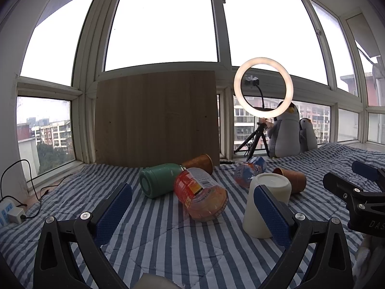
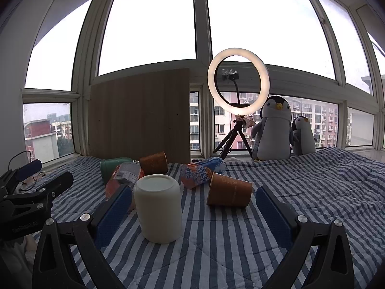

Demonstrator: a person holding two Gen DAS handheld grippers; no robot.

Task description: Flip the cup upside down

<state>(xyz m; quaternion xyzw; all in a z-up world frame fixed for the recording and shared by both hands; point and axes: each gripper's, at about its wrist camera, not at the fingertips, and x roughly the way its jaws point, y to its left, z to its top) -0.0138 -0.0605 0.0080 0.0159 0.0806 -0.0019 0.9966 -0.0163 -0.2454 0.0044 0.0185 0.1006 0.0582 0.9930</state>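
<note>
Left claw (image 1: 192,207): mine, jaws spread wide, holding nothing. Right claw (image 2: 192,207): mine, likewise spread and unladen. White cup (image 2: 158,208): stands mouth-down on the striped blanket (image 2: 312,192), near, between my right claw's fingers, untouched. Brown paper cup (image 2: 228,191): on its side, just right of it. Green flask (image 1: 160,179): lying far left.

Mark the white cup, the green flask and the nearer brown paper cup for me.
white cup (image 2: 157,209), right wrist view, middle of its side wall.
green flask (image 1: 160,178), left wrist view, its body.
nearer brown paper cup (image 2: 228,190), right wrist view, its side.
</note>
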